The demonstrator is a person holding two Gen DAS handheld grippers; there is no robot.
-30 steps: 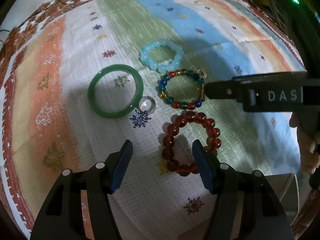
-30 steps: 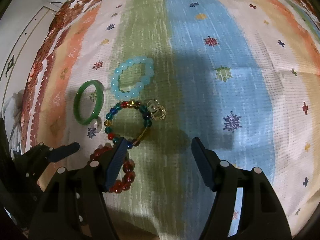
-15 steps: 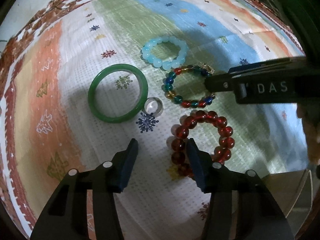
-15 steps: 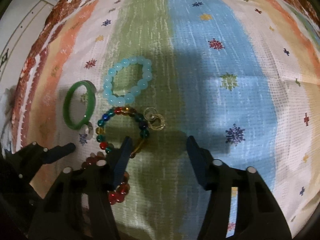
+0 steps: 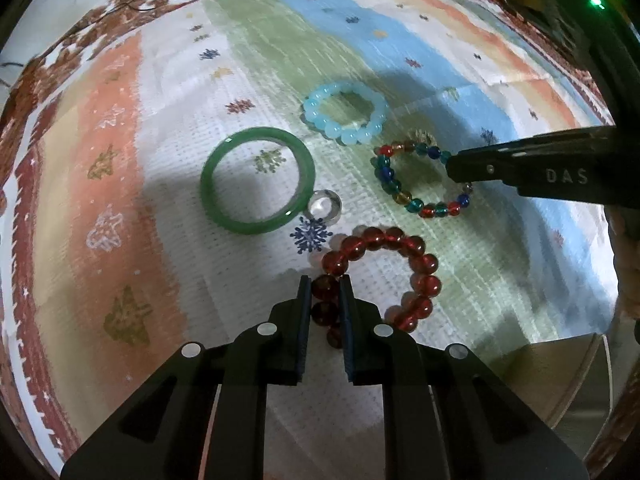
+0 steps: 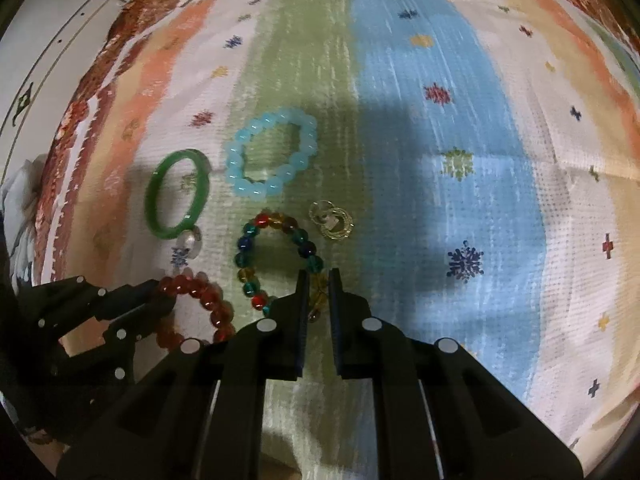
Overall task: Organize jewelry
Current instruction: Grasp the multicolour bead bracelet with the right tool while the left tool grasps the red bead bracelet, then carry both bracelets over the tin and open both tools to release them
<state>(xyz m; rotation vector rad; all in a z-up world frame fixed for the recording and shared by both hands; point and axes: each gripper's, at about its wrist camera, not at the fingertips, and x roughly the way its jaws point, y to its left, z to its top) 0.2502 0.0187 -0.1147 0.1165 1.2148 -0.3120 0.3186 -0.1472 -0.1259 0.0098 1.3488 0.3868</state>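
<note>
Several pieces of jewelry lie on a striped cloth (image 5: 120,240). My left gripper (image 5: 325,282) is shut on the dark red bead bracelet (image 5: 420,264), at its near-left side. My right gripper (image 6: 319,278) is shut on the multicolour bead bracelet (image 6: 248,248), at its near-right beads; in the left wrist view it (image 5: 450,168) reaches in from the right onto that bracelet (image 5: 390,184). A green bangle (image 5: 256,180), a silver ring (image 5: 325,206) touching it, a pale blue bead bracelet (image 5: 344,114) and gold earrings (image 6: 332,220) lie loose.
The cloth (image 6: 440,80) spreads far beyond the jewelry on the right. A pale tray or box edge (image 5: 560,380) sits at the near right of the left wrist view. White furniture (image 6: 40,60) stands past the cloth's left border.
Both grippers moved forward and closed: the left one onto the red bead bracelet, the right one onto the multicolour bead bracelet. The other pieces have not moved.
</note>
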